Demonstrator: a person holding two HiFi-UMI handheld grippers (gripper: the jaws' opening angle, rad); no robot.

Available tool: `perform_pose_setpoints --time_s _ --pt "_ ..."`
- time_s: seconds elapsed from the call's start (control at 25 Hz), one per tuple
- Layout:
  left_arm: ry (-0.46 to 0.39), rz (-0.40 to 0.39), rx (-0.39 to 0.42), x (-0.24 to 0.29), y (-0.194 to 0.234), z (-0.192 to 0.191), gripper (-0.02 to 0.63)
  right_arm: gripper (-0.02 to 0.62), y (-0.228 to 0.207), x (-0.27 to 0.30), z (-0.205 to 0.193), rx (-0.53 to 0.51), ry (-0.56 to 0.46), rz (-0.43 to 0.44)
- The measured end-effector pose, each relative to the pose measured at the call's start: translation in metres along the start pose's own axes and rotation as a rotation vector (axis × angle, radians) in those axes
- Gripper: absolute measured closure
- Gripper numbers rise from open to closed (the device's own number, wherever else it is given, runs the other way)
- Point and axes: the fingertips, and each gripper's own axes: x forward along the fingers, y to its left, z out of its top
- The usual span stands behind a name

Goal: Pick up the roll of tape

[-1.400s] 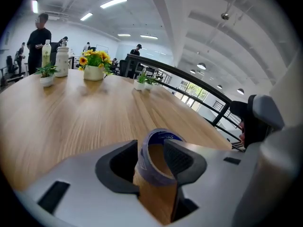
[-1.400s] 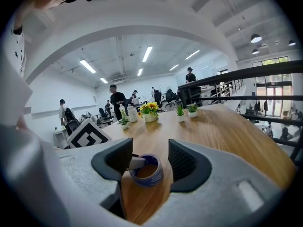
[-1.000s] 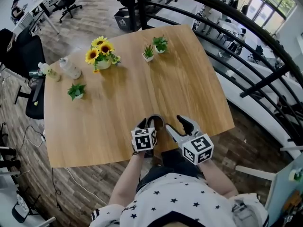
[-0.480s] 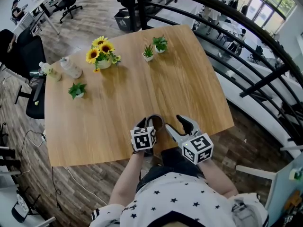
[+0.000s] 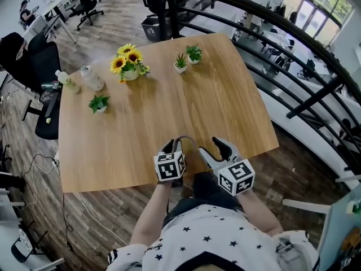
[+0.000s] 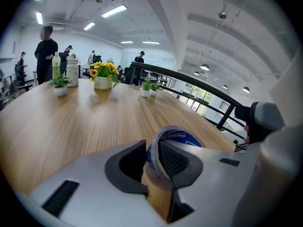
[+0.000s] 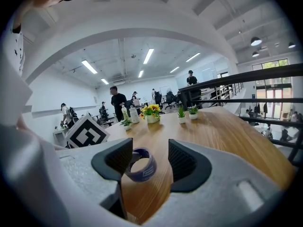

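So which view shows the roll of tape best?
The right gripper view: the whole roll of tape shows as a ring beyond the right gripper's open jaws. The left gripper view shows only its upper arc, the left gripper's closing jaws pinching its wall. The head view shows a sliver.

White shirt (image 5: pixel 203 239) with dark stars — grey left tool (image 5: pixel 176 144) and right tool (image 5: pixel 213 149), each bearing a black-and-white marker cube (image 5: pixel 170 167).

left tool (image 5: pixel 175 146) closing on tape roll (image 6: pixel 180 136), lifted
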Motion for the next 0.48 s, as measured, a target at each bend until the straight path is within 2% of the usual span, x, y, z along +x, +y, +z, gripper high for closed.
perform_pose_setpoints --time_s 0.48 --pt "-0.080 -0.027 -0.007 -0.058 -0.012 0.002 0.529 0.376 0.029 -0.029 0.002 -0.037 -0.037 -0.020"
